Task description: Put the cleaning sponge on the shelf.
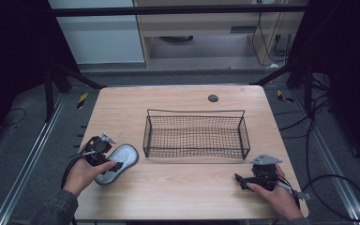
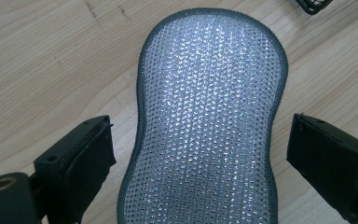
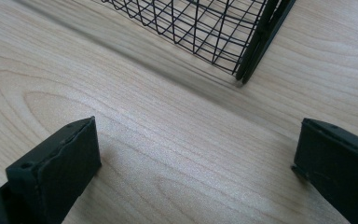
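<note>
Left tongs (image 2: 200, 154) straddle the silver scrubbing pad (image 2: 207, 116), jaws standing apart on either side of it, pads not pressing. The pad lies flat on the table (image 1: 183, 183) at the near left, just left of the wire basket (image 1: 196, 136). Right tongs (image 3: 196, 163) gape wide over bare wood, near right.

scrubber (image 2: 207, 121): near end cut off | basket (image 3: 200, 28): mostly cropped

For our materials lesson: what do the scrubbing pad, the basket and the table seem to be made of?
Scrubbing pad: probably metallic-thread mesh; it glitters silver, with a grey stitched fabric edge.
Basket: black coated wire, likely metal; a thin open grid.
Table: pale wood or wood-look laminate, matte, with visible grain.
</note>
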Tool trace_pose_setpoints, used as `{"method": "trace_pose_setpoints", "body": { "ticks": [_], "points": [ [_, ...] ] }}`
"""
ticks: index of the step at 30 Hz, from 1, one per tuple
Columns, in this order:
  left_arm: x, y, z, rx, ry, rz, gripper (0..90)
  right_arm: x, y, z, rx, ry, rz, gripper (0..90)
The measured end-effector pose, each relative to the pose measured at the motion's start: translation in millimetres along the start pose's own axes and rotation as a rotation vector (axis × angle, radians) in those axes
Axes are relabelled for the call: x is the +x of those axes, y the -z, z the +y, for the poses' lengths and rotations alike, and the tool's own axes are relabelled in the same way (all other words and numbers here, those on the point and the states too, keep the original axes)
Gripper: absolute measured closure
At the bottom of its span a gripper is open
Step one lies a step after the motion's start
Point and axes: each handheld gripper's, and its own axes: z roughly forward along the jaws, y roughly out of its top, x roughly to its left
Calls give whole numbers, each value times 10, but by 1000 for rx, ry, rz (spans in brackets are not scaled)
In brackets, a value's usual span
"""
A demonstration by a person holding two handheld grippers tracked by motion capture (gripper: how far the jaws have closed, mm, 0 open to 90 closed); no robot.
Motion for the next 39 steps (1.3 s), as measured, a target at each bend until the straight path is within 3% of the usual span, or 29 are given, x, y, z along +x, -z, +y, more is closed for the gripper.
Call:
{"method": "trace_pose_setpoints", "body": {
  "ticks": [8, 23, 39],
  "points": [
    [6, -17, 18, 50, -1, -4, 47, 0, 0, 0, 0, 0, 0, 4],
    [-41, -118, 94, 105, -50, -20, 46, -1, 0, 0, 0, 1, 0, 4],
    [34, -277, 42, 131, -29, -48, 41, 0, 0, 0, 0, 0, 0, 4]
  ]
}}
